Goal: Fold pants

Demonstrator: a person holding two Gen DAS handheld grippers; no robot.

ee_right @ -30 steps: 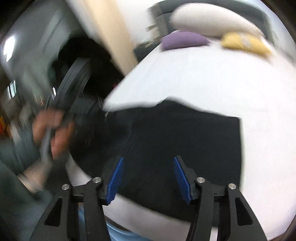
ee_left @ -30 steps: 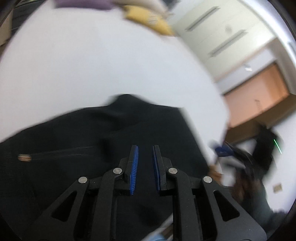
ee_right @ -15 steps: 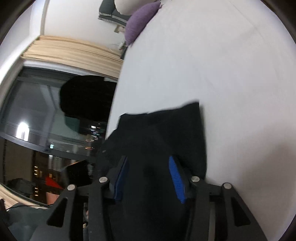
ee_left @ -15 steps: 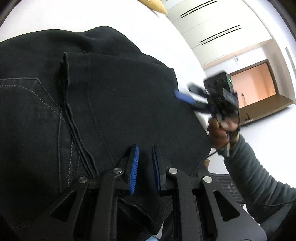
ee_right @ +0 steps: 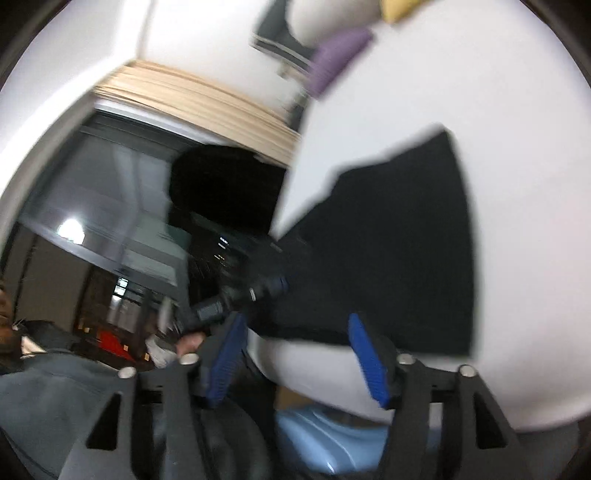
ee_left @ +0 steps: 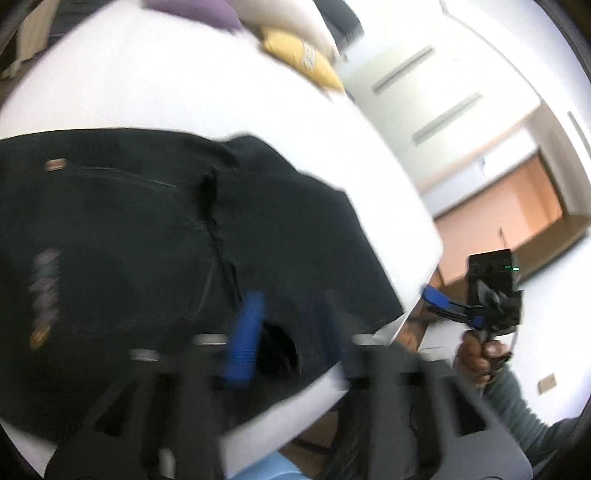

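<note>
Black pants (ee_left: pixel 155 258) lie folded on a white bed, near its front edge; they also show in the right wrist view (ee_right: pixel 399 251). My left gripper (ee_left: pixel 284 325) is open, blurred by motion, just above the near edge of the pants, holding nothing. My right gripper (ee_right: pixel 295 339) is open and empty, back from the bed's edge, with the pants ahead of it. The right gripper shows in the left wrist view (ee_left: pixel 458 306) off the bed's right corner. The left gripper shows in the right wrist view (ee_right: pixel 258 288) at the left end of the pants.
The white bed (ee_left: pixel 184 92) reaches back to purple (ee_left: pixel 192 9) and yellow (ee_left: pixel 299 55) pillows. A dark window and beige curtain (ee_right: pixel 192 92) are left of the bed. A wooden door (ee_left: pixel 517 199) is at the right. A light blue thing (ee_right: pixel 325 443) is below the bed's edge.
My left gripper has opened from nearly shut and pulled back from the pants. My right gripper has drawn back off the pants to beyond the bed's front edge.
</note>
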